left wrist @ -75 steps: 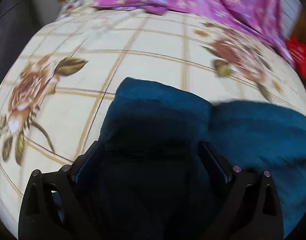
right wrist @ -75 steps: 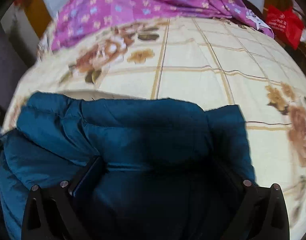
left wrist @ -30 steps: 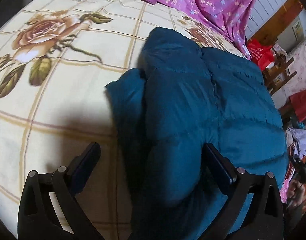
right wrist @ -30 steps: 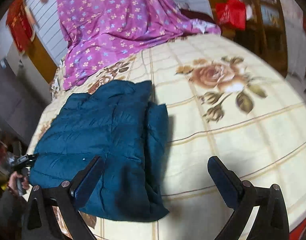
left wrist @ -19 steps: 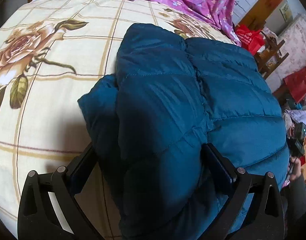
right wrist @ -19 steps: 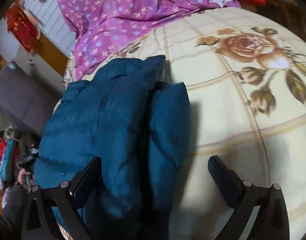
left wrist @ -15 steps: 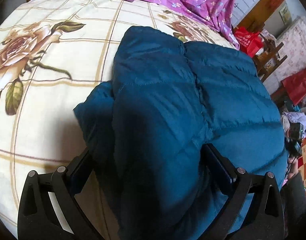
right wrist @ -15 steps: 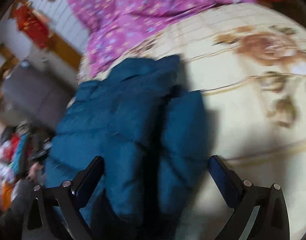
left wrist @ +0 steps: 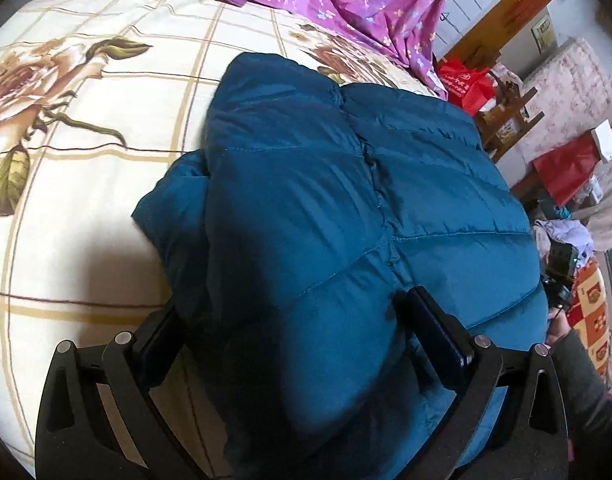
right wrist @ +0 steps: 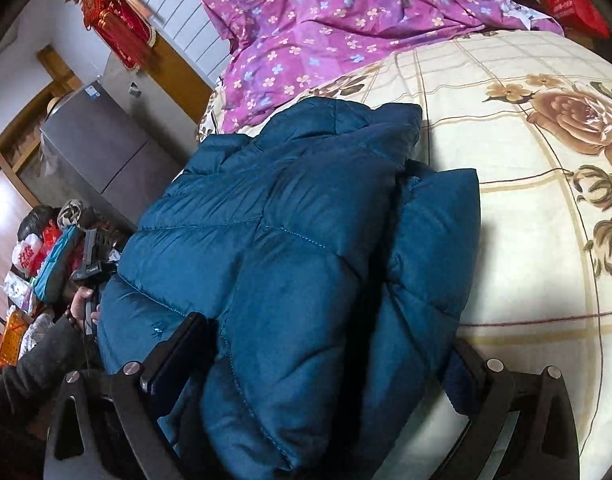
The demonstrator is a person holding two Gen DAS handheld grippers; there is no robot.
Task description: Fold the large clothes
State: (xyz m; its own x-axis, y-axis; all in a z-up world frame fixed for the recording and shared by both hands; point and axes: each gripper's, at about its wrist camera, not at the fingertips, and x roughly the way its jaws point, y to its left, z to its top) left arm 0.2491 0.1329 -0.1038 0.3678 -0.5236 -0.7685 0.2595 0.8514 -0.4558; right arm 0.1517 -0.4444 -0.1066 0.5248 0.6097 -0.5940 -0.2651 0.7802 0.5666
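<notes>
A puffy teal quilted jacket [left wrist: 346,208] lies folded into a thick bundle on a bed covered by a cream sheet [left wrist: 105,128] printed with brown roses and a tan grid. The bundle sits toward one side edge of the bed, where the mattress drops off to a cluttered floor, while a purple flowered cloth [right wrist: 346,20] is heaped at the far end of the bed. The left gripper [left wrist: 301,344] has its jaws spread wide, one finger at the jacket's outer folded edge and the other pressed against the padded top near a stitched seam; the padding bulges up between them. The right gripper [right wrist: 326,364] is likewise spread, straddling the near end of the bundle, with a folded-in flap, perhaps a sleeve, lying along the side nearer the middle of the bed. Neither gripper looks clamped on the cloth. The jacket is probably light for its bulk, soft and springy, with a smooth shell that may slide on itself, so folds will tend to puff back open. A sound hold would likely be a deep pinch through several layers at a corner or along a stitched seam, not on a rounded padded panel.
</notes>
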